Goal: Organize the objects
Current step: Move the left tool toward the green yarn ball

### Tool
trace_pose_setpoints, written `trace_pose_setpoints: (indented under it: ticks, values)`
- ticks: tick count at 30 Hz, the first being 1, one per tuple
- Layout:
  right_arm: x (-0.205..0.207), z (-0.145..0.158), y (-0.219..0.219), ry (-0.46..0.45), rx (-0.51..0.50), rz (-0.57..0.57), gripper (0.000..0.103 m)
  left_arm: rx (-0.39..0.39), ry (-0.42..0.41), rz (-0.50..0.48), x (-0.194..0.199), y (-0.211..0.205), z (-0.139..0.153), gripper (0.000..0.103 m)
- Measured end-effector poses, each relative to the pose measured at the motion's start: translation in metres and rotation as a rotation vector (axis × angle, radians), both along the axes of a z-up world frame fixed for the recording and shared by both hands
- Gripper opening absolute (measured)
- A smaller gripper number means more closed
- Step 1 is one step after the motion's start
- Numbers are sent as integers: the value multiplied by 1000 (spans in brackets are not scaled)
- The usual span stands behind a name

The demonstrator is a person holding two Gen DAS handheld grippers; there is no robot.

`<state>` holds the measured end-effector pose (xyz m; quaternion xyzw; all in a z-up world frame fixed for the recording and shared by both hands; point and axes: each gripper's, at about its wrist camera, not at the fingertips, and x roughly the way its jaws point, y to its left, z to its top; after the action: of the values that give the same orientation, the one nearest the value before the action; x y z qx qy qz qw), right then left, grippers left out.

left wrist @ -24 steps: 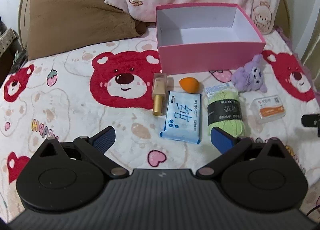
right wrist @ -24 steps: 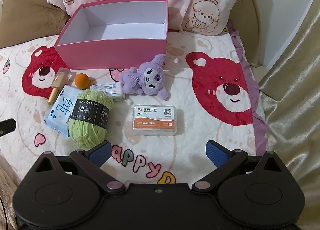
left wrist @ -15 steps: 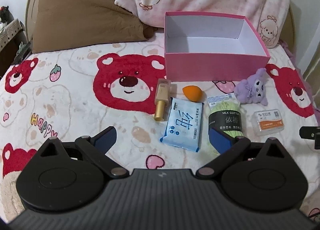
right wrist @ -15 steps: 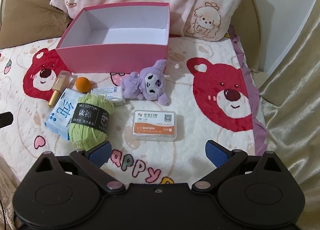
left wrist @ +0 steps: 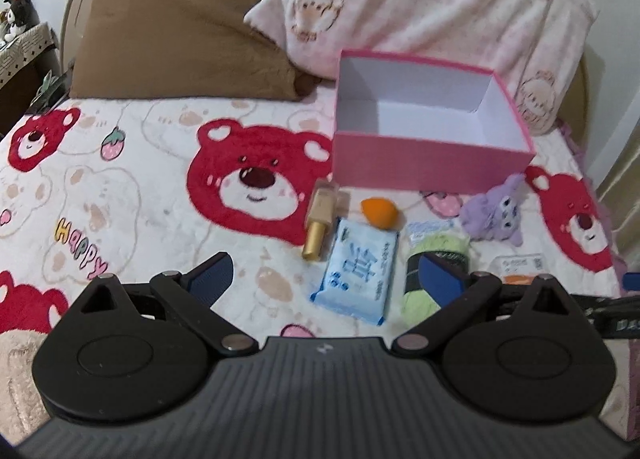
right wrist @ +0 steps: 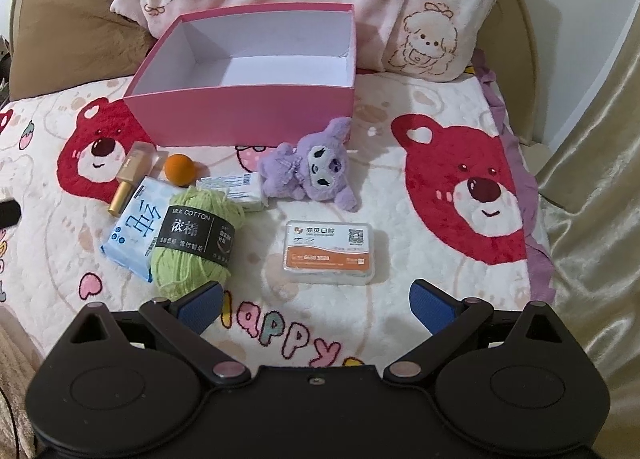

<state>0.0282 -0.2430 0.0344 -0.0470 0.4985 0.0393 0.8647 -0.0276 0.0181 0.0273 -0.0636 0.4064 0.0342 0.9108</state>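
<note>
Both tongs, left gripper [left wrist: 324, 275] and right gripper [right wrist: 316, 299], hang spread and empty above the bear-print bedspread [right wrist: 440, 99], with scattered items like the green yarn skein [right wrist: 196, 239] lying ahead, short of the open pink cardboard box [right wrist: 248, 115] awaiting them.

- The left wrist view is motion-blurred throughout; the print on the blue tissue pack [left wrist: 357, 268] cannot be read there.
- In that view the left gripper's right finger pad [left wrist: 440, 279] covers the middle of the green yarn ball [left wrist: 434, 247], hiding most of its black label.
- The clear floss box [left wrist: 518, 265] is half hidden behind the gripper's linkage, its text illegible.
- The small white packet [right wrist: 236, 187] lies partly under the yarn in the right wrist view; its print is too small to tell.
- A black object [right wrist: 8, 213] is cut off by the left edge of the right wrist view; what it is cannot be told.
- The gold bottle [right wrist: 130, 179] is partly covered by the tissue pack's corner.
</note>
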Motion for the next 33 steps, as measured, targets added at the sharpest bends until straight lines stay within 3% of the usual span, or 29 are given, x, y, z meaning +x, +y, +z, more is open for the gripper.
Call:
trace_pose_setpoints:
  ticks: [5, 11, 18, 27, 33]
  values:
    - [-2, 1, 4, -24, -1, 16, 100, 11, 4, -7, 1, -6, 2, 101]
    - [-2, 0, 1, -44, 74, 1, 100, 55, 12, -1, -1, -9, 0, 100]
    - [-1, -6, 1, -37, 55, -11, 100, 59, 22, -7, -1, -10, -1, 100]
    - [1, -9, -12, 12, 194, -47, 99, 5, 61, 27, 3, -7, -12, 101]
    - [5, -7, -13, 52, 224, -19, 99, -43, 106, -90, 23, -8, -17, 101]
